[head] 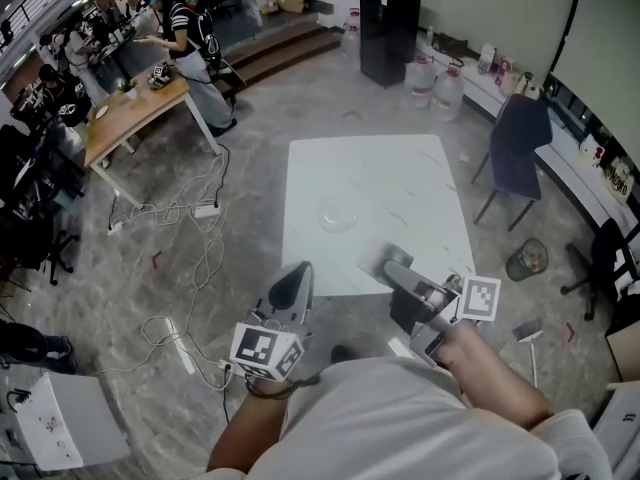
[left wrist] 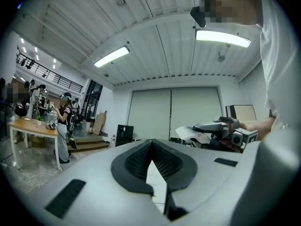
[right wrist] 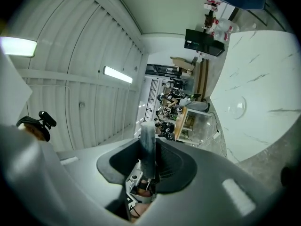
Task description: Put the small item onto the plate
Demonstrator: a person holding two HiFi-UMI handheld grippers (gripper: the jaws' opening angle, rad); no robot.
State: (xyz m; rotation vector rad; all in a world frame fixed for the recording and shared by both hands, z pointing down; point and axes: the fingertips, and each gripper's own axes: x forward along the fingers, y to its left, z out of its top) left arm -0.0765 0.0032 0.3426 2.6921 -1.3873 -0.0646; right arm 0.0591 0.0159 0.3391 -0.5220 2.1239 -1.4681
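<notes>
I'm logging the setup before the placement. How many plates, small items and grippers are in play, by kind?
Clear plate: 1
Small grey item: 1
Grippers: 2 (left gripper, right gripper)
Total: 4

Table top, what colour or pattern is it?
The table top is white with faint grey veins; right gripper view shows it best.
</notes>
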